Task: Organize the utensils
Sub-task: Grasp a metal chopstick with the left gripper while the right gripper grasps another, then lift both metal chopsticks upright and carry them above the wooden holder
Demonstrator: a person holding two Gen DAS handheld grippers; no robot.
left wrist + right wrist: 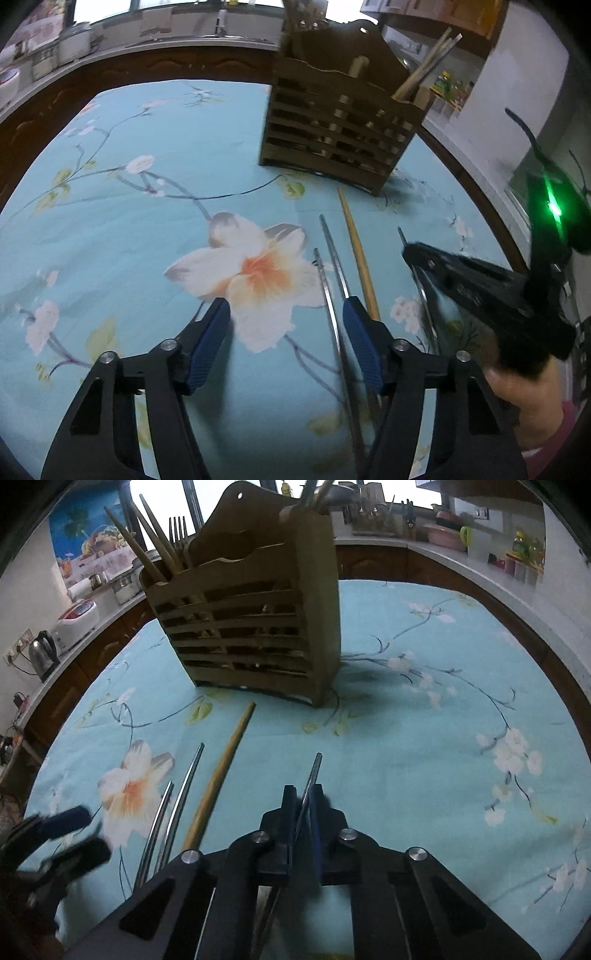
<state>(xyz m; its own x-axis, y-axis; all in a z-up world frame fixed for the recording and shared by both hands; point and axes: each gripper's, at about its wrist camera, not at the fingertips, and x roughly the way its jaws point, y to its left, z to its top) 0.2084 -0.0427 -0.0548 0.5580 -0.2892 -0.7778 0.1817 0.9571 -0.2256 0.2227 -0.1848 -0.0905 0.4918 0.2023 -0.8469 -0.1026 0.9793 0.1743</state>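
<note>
**Metal utensil pinched at the worktop, holder yet to be reached**

The step in hand is judged to be the lifting of one metal utensil (314,771) from the flowered cloth (406,757) and its delivery to the slatted wooden holder (258,627) standing upright farther back on the worktop. For this to be done well, the handle is best kept square between the pads, raised clear of the cloth before it is swung, and tipped toward vertical so that it can be dropped into an open compartment rather than caught on the holder's rim. Care is advised because the grip appears to sit low on a thin, smooth shaft, which could pivot or slip.

The right claw (304,794) is seen closed to a narrow slit, with the thin metal shaft clamped between its pads and projecting forward.

The left claw (286,317) is held moderately wide and nothing is gripped; its blue pads (360,332) stand over the cloth, with two more metal utensils (334,258) and a wooden chopstick (356,251) lying just beside the right-hand pad. Whether that pad touches them cannot be told.
</note>
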